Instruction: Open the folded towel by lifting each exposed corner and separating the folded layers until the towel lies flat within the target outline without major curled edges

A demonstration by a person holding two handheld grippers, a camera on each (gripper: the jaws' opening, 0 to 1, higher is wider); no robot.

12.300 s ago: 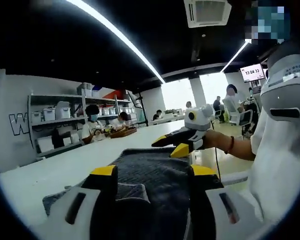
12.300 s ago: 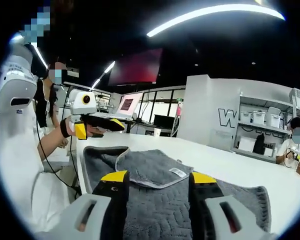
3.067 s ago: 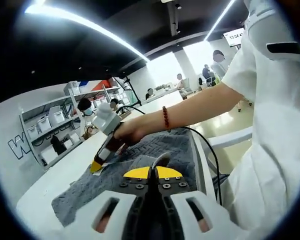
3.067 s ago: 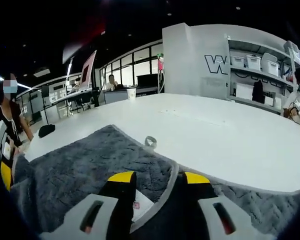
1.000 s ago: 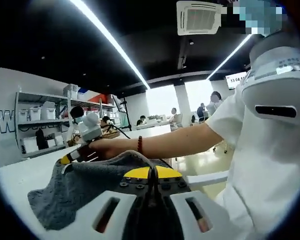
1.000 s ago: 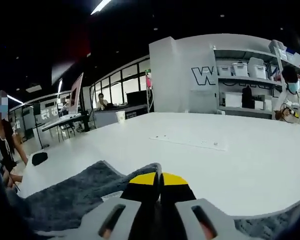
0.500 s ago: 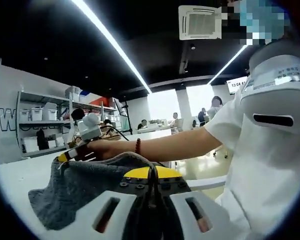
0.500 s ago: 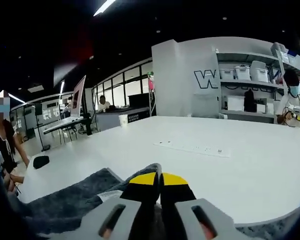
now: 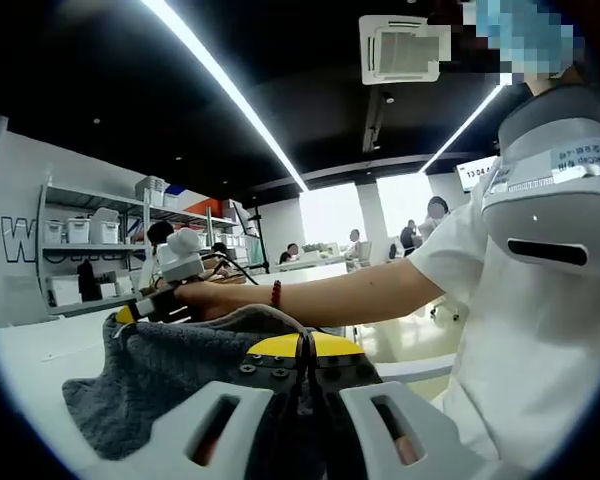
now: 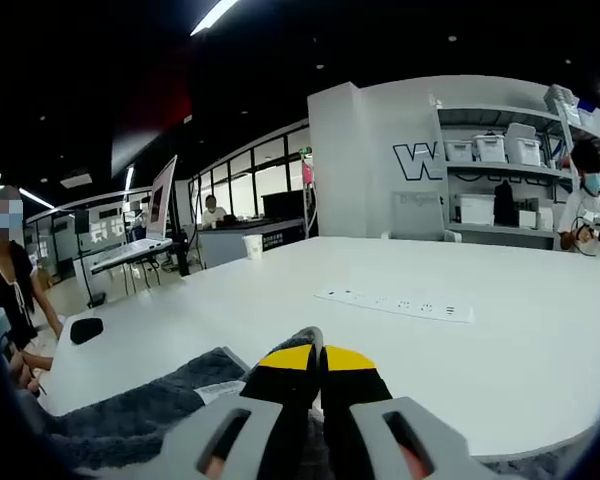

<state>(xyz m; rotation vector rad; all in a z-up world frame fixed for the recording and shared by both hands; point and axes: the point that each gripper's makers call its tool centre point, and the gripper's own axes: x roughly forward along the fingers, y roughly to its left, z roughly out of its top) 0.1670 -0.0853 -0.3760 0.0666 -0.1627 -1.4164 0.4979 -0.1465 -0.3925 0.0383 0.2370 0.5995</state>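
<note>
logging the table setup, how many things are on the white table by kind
grey towel: 1
white power strip: 1
paper cup: 1
black mouse: 1
total: 4

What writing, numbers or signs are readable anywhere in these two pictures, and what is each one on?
"W": large outlined letter on the grey wall by the shelves; the rest of the word is hidden.
Wall screen: digits, too blurred to read.
Patch on the person's white sleeve: print too small to read.
Tag on the grey towel: unreadable.
</note>
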